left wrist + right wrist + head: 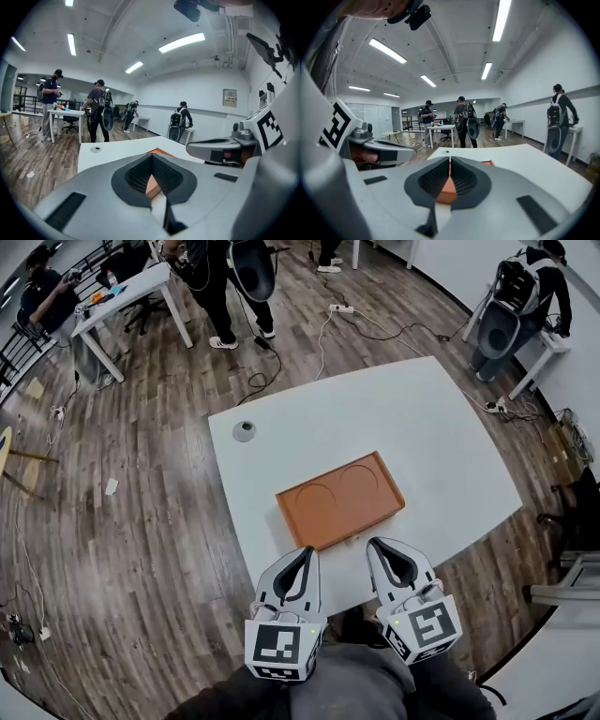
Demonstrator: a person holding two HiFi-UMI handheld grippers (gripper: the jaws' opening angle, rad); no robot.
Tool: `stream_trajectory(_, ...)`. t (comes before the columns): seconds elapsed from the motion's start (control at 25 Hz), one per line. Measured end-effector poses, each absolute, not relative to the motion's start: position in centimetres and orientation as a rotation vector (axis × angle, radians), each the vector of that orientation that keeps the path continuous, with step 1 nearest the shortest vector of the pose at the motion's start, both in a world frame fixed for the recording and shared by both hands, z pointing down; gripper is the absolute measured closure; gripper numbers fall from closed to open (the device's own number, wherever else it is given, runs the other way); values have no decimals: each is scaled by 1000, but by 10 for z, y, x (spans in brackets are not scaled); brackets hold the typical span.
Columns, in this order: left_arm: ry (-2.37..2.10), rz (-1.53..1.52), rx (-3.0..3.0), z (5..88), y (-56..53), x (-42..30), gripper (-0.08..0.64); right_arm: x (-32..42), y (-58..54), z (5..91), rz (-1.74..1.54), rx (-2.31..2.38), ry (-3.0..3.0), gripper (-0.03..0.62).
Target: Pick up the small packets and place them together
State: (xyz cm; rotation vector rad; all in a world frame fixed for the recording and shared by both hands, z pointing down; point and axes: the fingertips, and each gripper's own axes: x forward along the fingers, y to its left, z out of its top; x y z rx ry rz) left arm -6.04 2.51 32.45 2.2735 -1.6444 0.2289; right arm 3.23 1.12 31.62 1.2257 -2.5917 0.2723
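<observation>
No small packets show in any view. An orange tray with two round recesses lies empty on the white table, toward its near edge. My left gripper is just short of the tray's near left corner, jaws together with nothing between them. My right gripper sits beside it, by the tray's near edge, also shut and empty. In the left gripper view the tray peeks over the closed tips. The right gripper view shows the same tray beyond its closed tips.
A small grey round object sits near the table's far left corner. Several people stand at other white desks across the room. Cables trail over the wooden floor beyond the table.
</observation>
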Motion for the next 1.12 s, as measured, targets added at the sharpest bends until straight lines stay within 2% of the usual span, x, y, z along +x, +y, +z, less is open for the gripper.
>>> stream_trajectory(0.24,-1699,271,2254,319,5,-57,563,52,-13,314,257,1232,-2606,584)
stream_trajectory(0.64,-1760,393,2170,343,-13,-51,563,62,-24,357,356,1134,-2641,583)
stream_trajectory(0.76,-1755,406,2162,350,-19,-49,563,58,-20,375,402,1097,-2630,535)
stream_trajectory(1.12,-1725,448,2142,368,-18,-56,563,45,-7,425,470,1078,-2541,479)
